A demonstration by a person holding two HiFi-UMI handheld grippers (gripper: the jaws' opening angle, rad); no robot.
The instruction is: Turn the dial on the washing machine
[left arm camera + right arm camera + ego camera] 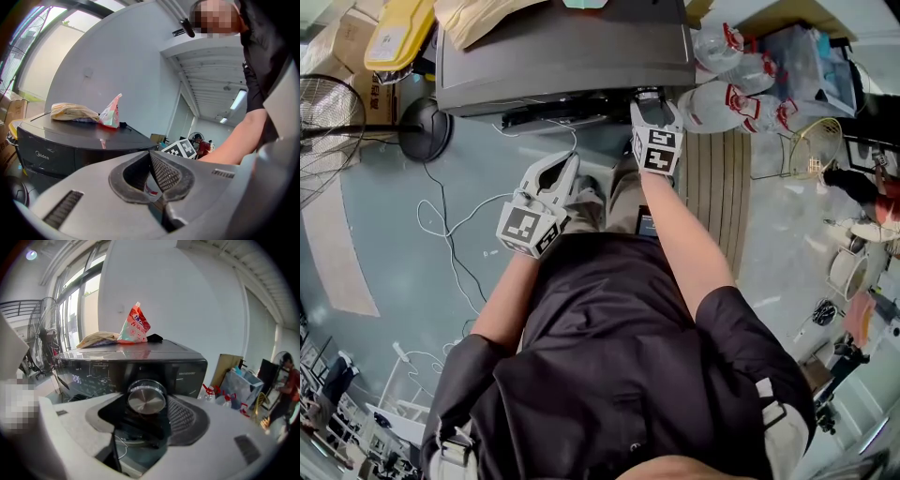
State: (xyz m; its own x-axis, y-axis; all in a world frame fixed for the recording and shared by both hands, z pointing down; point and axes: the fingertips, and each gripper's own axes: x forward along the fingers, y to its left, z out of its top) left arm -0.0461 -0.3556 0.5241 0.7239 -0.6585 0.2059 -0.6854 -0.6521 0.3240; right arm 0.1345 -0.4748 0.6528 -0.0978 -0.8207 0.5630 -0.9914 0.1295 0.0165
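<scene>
The dark grey washing machine stands in front of me, its front panel facing the right gripper view. The round silver dial on that panel fills the gap between the jaws of my right gripper, whose pads lie against its sides. In the head view this gripper reaches up to the panel's lower right. My left gripper hangs back from the machine, above the floor. Its fingertips meet with nothing between them.
A red-and-white pouch and a folded tan bag lie on the machine's lid. Cables trail over the floor at the left, beside a standing fan. Water bottles and a slatted board are at the right.
</scene>
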